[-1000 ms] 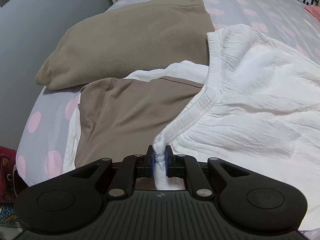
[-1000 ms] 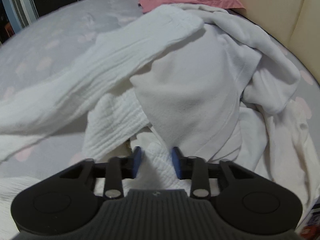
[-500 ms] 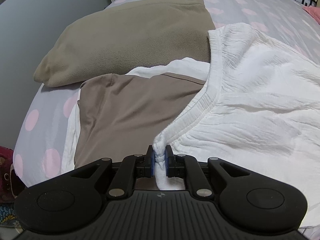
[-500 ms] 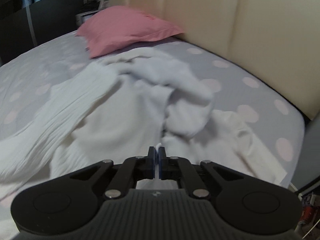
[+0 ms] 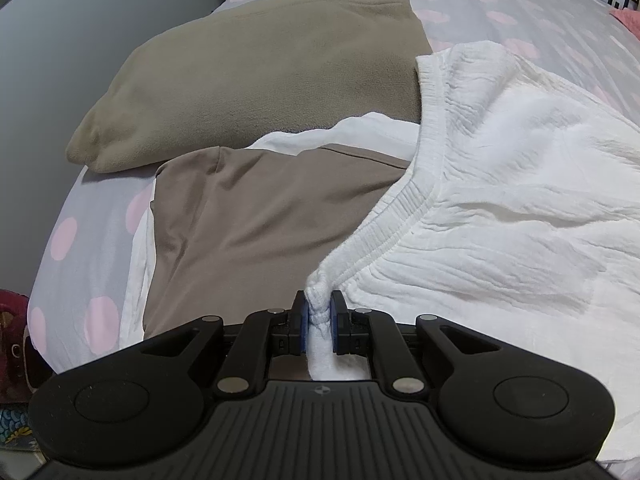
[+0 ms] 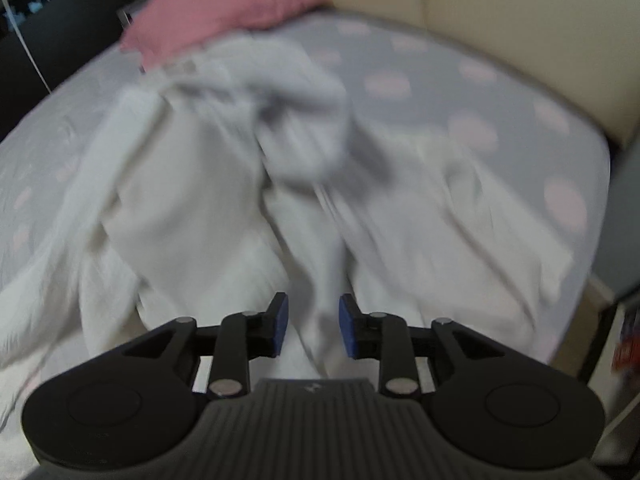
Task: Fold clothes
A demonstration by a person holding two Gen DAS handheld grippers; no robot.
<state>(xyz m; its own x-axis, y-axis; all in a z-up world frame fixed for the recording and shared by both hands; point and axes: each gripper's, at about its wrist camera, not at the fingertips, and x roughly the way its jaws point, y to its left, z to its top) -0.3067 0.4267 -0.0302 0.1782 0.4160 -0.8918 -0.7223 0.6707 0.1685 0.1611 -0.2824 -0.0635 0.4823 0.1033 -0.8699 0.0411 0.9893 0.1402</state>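
Note:
A white crinkled garment with an elastic waistband lies on the bed. My left gripper is shut on the bunched end of that waistband. Beside it on the left lie a flat brown garment and, behind that, an olive fleece piece. In the blurred right wrist view, my right gripper hangs over a rumpled pile of white clothes. Its jaws are opening and stand apart; white cloth lies under the gap, and the pads do not press on it.
The bed has a grey sheet with pink dots. A pink pillow lies at the far end by a cream headboard. The bed's edge drops off at the left, next to a grey wall.
My right gripper has swung sideways across the white pile toward the headboard side, shut briefly, and now its jaws stand apart. The left gripper keeps its hold on the waistband and has not moved.

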